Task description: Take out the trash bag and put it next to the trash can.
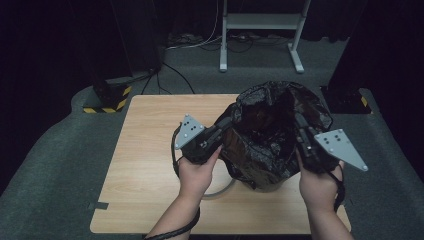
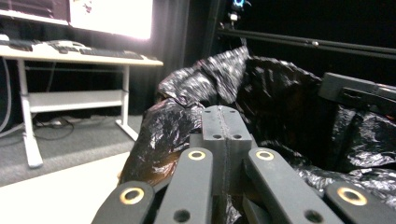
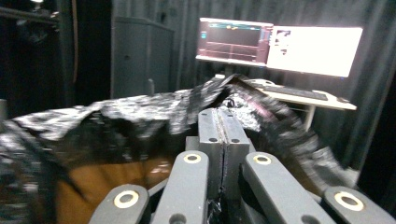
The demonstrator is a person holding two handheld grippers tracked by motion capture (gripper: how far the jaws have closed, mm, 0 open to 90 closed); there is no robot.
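Both hands were nearest; my left gripper (image 1: pixel 227 126) and right gripper (image 1: pixel 298 126) each pinched the rim of the crinkled black plastic bag (image 1: pixel 270 135) near the wooden tabletop's (image 1: pixel 145 150) right edge.

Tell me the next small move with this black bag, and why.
Probably draw the two grippers a little further apart. The left gripper and right gripper are each shut on opposite rims of the black plastic bag, whose mouth gapes but remains crumpled over the table.
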